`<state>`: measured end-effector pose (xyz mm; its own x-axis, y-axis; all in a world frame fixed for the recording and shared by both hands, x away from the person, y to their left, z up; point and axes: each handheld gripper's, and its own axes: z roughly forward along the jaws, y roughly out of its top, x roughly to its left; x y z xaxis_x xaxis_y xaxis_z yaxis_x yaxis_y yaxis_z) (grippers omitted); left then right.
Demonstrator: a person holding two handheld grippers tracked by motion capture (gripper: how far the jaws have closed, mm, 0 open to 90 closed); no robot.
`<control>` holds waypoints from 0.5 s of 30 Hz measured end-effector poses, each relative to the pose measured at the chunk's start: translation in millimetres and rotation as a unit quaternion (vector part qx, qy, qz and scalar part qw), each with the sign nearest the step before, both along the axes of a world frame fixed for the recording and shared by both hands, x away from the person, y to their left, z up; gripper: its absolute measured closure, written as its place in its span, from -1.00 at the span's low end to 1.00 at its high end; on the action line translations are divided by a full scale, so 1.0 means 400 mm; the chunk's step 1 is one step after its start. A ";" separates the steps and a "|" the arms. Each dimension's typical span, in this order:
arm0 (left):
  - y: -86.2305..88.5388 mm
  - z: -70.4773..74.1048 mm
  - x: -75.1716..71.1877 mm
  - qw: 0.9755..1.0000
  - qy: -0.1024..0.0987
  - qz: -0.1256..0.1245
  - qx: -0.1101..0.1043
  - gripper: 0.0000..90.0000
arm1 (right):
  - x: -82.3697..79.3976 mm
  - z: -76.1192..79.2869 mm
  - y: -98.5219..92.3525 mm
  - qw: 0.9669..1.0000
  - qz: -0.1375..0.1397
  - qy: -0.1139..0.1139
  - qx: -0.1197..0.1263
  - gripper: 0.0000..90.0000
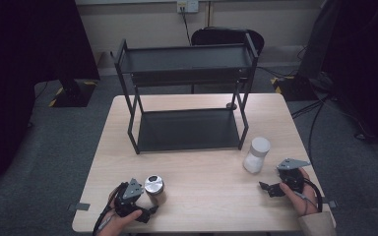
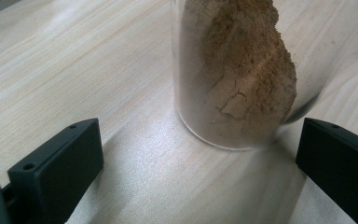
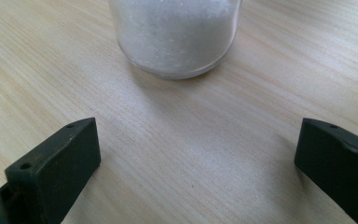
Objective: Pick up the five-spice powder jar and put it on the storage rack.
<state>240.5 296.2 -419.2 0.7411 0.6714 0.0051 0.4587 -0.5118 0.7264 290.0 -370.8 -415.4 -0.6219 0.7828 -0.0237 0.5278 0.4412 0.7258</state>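
Note:
A clear jar of brown powder (image 2: pixel 237 79) with a silver lid (image 1: pixel 153 184) stands near the table's front left. My left gripper (image 2: pixel 200 137) (image 1: pixel 146 211) is open just short of it, and the jar's base sits ahead of the jaws, apart from both. A jar of white powder (image 3: pixel 175 37) with a white lid (image 1: pixel 257 154) stands at the front right. My right gripper (image 3: pixel 198 135) (image 1: pixel 269 189) is open and low over the table, a short way from that jar, with bare wood between its jaws.
A black two-tier metal rack (image 1: pixel 187 98) stands on the far half of the light wooden table (image 1: pixel 206 191), both shelves bare. A dark chair (image 1: pixel 226 37) sits behind it. Cables run over the grey floor at right.

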 end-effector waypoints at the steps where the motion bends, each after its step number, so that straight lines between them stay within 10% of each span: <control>1: 0.000 0.000 0.000 1.000 0.000 0.000 0.000 -1.00 | 0.000 0.000 0.000 1.000 0.000 0.000 0.000 -1.00; 15: 0.007 0.000 -0.006 1.000 0.001 0.003 -0.006 -0.97 | 0.000 0.000 0.000 1.000 0.000 0.000 0.000 -1.00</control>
